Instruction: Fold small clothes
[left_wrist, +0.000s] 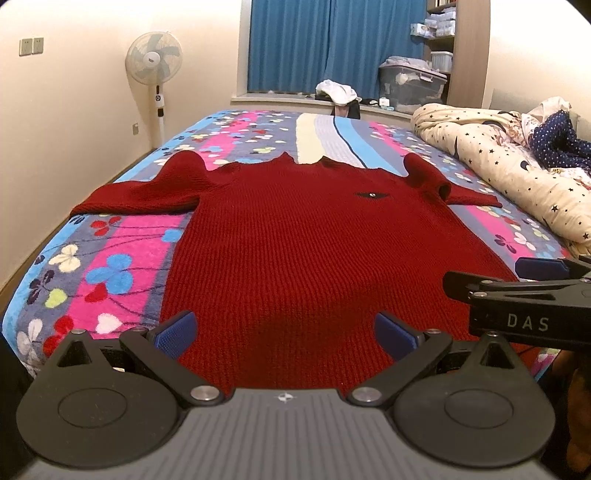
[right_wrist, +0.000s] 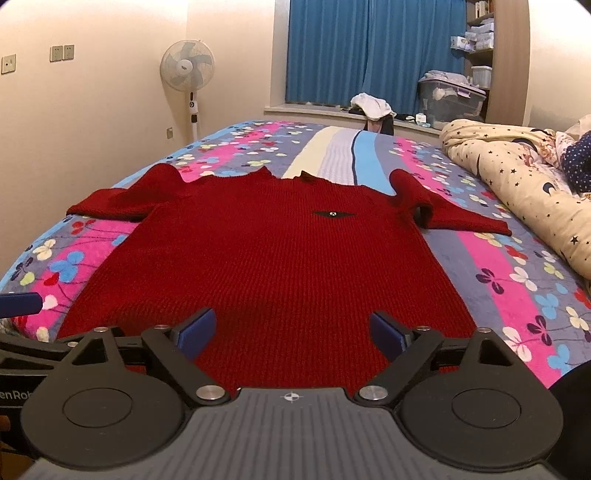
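Both grippers (left_wrist: 284, 332) (right_wrist: 291, 332) agape over red sweater (left_wrist: 295, 236); distant laundry-filled bin (left_wrist: 412, 86).

"DAS" on right tongs (left_wrist: 532, 275), perhaps partial

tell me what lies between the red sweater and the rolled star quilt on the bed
Only bare floral bedspread: nothing sits between the red sweater and the star quilt. The right wrist view shows that strip best; the left wrist view agrees.

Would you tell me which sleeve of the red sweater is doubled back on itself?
The picture-right sleeve; the other sleeve lies out flat.
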